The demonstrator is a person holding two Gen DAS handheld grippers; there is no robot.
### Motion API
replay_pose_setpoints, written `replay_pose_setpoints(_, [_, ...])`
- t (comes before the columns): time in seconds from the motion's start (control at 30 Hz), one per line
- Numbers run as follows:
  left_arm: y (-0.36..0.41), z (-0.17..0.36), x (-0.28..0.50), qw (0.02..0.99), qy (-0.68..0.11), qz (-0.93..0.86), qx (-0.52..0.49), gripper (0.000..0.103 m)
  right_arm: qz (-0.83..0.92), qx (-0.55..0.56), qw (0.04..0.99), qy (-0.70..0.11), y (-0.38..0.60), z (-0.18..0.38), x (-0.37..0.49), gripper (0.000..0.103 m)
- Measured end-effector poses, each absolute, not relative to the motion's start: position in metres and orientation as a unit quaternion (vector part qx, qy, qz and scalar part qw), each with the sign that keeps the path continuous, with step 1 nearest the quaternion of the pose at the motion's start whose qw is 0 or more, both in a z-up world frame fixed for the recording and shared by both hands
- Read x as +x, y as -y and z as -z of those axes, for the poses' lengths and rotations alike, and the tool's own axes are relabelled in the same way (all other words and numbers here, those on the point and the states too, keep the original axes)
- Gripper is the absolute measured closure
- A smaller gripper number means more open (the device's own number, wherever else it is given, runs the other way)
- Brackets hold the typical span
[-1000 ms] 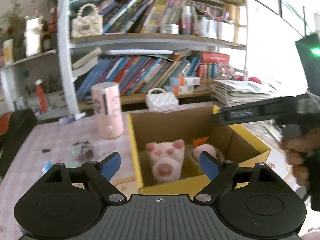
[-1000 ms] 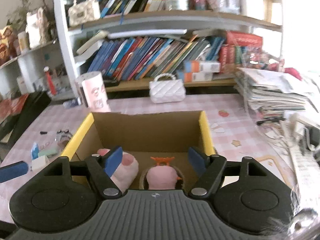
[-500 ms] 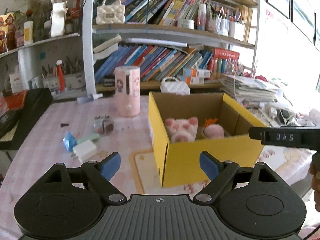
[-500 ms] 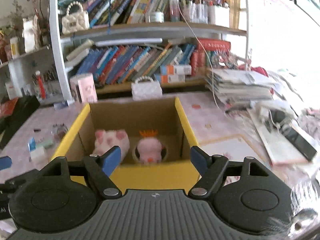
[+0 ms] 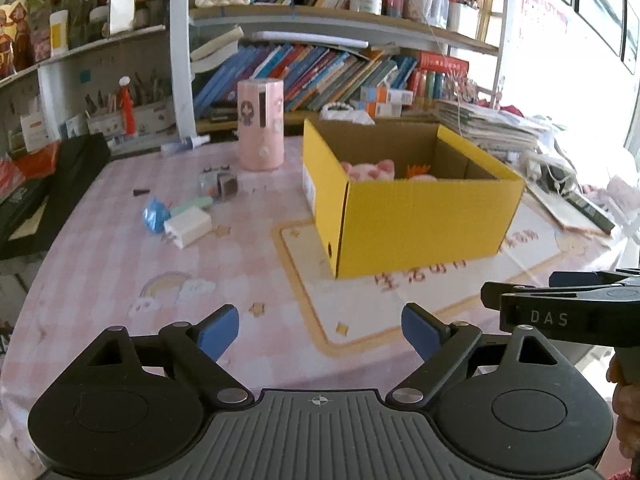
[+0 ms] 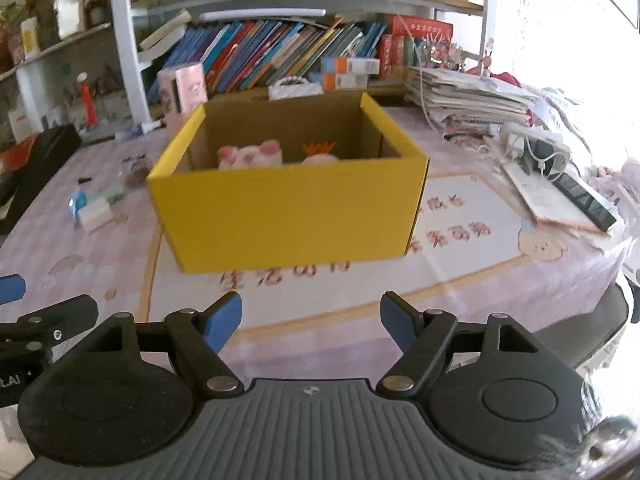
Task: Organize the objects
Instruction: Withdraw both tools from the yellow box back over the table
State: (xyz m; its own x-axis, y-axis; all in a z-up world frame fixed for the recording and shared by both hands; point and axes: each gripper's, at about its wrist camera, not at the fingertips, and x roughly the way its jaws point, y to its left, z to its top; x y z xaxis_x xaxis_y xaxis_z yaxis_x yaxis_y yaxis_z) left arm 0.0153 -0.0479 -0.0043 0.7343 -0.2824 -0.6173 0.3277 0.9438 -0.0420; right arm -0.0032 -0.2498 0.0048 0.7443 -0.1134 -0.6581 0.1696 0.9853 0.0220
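A yellow cardboard box (image 5: 424, 220) (image 6: 288, 212) stands on the pink checked tablecloth. Inside it sit a pink pig plush (image 5: 370, 170) (image 6: 252, 154) and a pink toy with an orange crown (image 5: 418, 172) (image 6: 320, 152). My left gripper (image 5: 320, 334) hovers over the table's near side, well short of the box, open with nothing between its blue pads. My right gripper (image 6: 310, 322) is also back from the box, open and empty. The right gripper's black body (image 5: 560, 314) shows at the right of the left wrist view.
Left of the box lie a white charger block (image 5: 187, 226), a blue packet (image 5: 154, 214), a small clear case (image 5: 218, 184) and a pink cylinder (image 5: 261, 124). A black case (image 5: 48, 196) sits at the far left. Papers, cables and a keyboard (image 6: 584, 196) crowd the right. Bookshelves stand behind.
Both grippers have pulled back and away from over the box toward the table's near side. The box now appears whole and farther off in both views; the toys stay inside.
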Motion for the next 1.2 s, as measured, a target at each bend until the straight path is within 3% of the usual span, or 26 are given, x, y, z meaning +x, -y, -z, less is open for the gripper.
replay_pose_setpoints(1.2, [-0.075,0.002,-0.026,0.942,-0.332,0.055,-0.005,0.012,-0.055,0.015,0.922,-0.382,0.125,0.002,-0.019,0.021])
